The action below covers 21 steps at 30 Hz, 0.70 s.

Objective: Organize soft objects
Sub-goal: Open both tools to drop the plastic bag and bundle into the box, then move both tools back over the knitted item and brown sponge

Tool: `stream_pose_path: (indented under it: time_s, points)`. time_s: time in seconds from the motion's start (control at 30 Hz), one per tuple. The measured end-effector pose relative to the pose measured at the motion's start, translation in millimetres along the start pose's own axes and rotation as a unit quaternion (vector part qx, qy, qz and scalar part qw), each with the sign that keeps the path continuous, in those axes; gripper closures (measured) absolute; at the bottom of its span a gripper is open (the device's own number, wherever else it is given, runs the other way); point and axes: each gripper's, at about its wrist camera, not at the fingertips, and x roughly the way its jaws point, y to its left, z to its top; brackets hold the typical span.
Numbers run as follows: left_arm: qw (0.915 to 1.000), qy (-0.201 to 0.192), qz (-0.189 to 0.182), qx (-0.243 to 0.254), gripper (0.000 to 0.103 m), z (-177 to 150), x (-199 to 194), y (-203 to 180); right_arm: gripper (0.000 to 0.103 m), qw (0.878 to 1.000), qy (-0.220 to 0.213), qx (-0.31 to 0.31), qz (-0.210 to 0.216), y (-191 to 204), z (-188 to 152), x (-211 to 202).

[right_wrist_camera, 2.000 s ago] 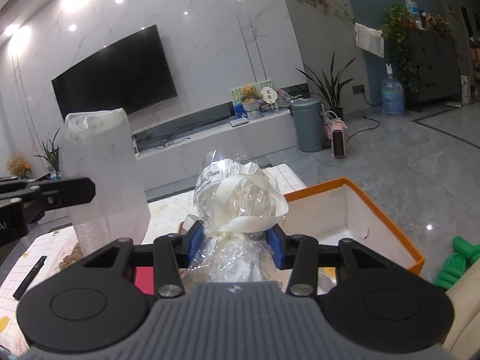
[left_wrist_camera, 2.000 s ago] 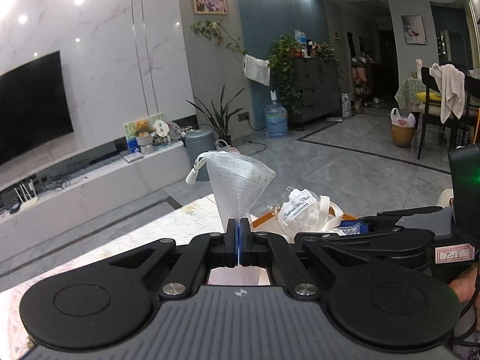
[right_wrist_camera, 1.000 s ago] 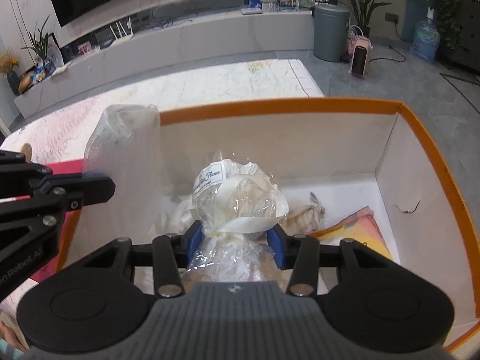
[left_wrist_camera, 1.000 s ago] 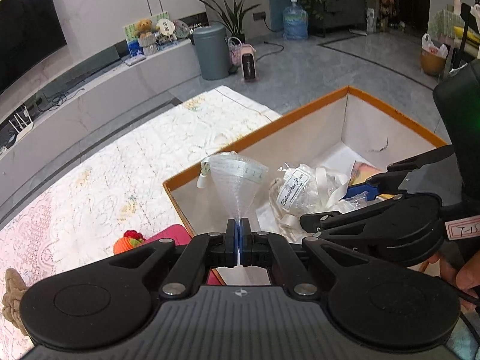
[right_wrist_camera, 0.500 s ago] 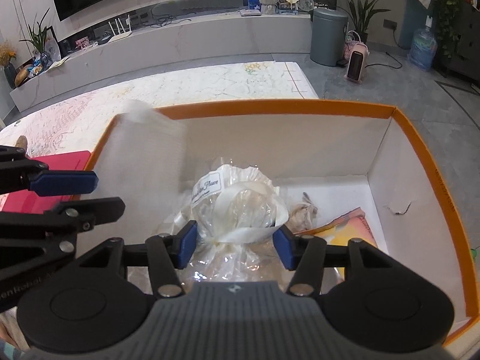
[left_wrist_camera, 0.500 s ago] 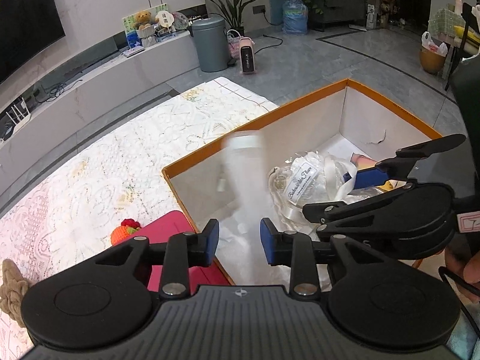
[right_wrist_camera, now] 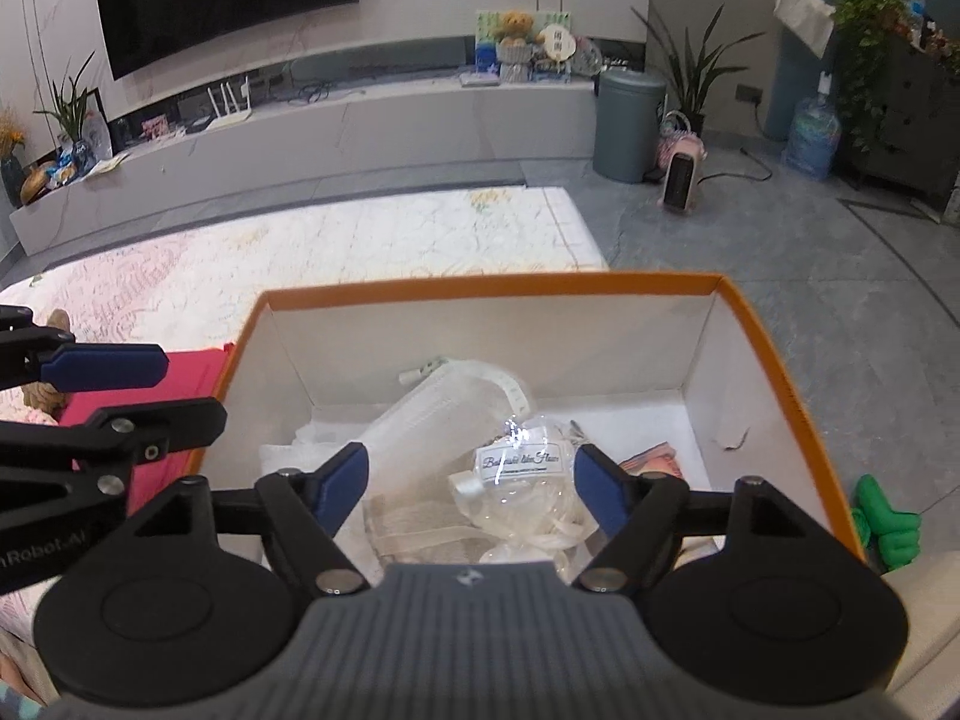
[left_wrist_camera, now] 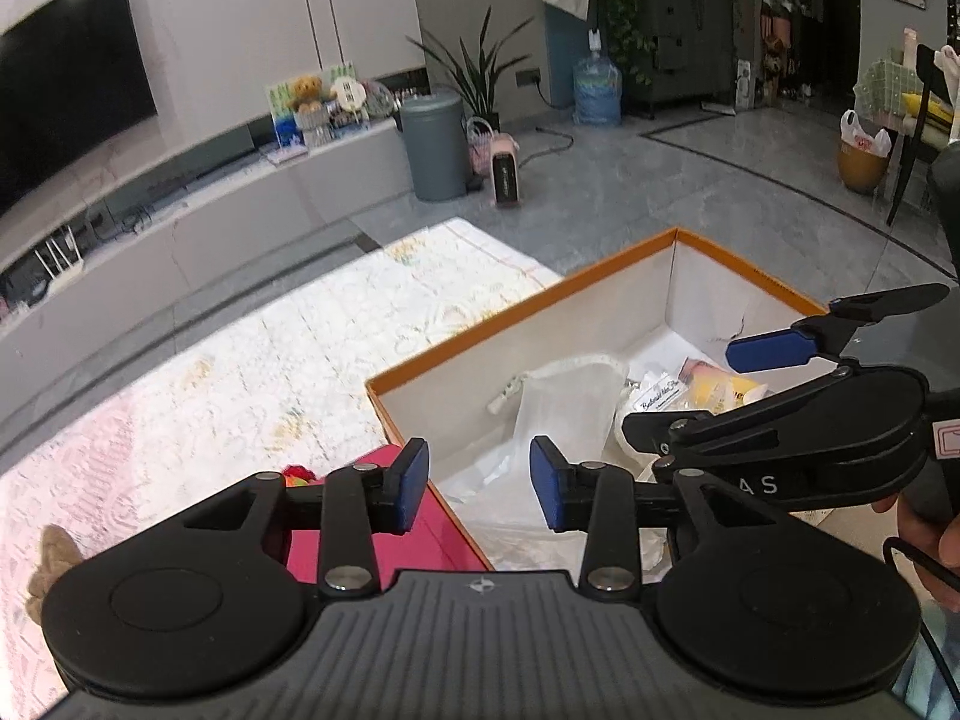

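An orange-rimmed white box (right_wrist_camera: pixel 492 287) (left_wrist_camera: pixel 522 307) stands on the patterned cloth. Inside lie a white mesh pouch (right_wrist_camera: pixel 444 414) (left_wrist_camera: pixel 558 402) and a clear wrapped bundle with ribbon and a label (right_wrist_camera: pixel 528 480) (left_wrist_camera: pixel 657 399). My left gripper (left_wrist_camera: pixel 480 480) hovers over the box's near left edge, jaws opening, nothing between the pads. My right gripper (right_wrist_camera: pixel 471 489) hangs above the bundle, jaws opening wide, pads off it. Each gripper shows in the other's view: the right gripper (left_wrist_camera: pixel 780 396) and the left gripper (right_wrist_camera: pixel 108 384).
A pink flat item (left_wrist_camera: pixel 432 534) (right_wrist_camera: pixel 180 384) lies left of the box, with a small orange-and-red toy (left_wrist_camera: pixel 294 474) and a brown knitted piece (left_wrist_camera: pixel 54 558) beyond. A green hand-shaped toy (right_wrist_camera: pixel 888 528) sits right of the box. A bin (right_wrist_camera: pixel 627 126) and heater (right_wrist_camera: pixel 681 177) stand on the floor.
Both grippers let go: the mesh pouch dropped from the left one and the ribbon bundle from the right, both now lying in the box. Both grippers have lifted and their jaws have widened.
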Motion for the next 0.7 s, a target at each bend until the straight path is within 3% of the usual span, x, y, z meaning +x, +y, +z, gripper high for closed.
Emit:
stream_pose_path:
  time_s: [0.37,0.7]
  points:
    - [0.9987,-0.044,0.018,0.018,0.059,-4,-38,-7,0.026,0.999,-0.043,0.009,0.007,21,-10,-44]
    - [0.9972,-0.065,0.037,-0.002,0.058,-15,-66,5,0.026,0.998,-0.061,0.003,0.021,48,-17,-70]
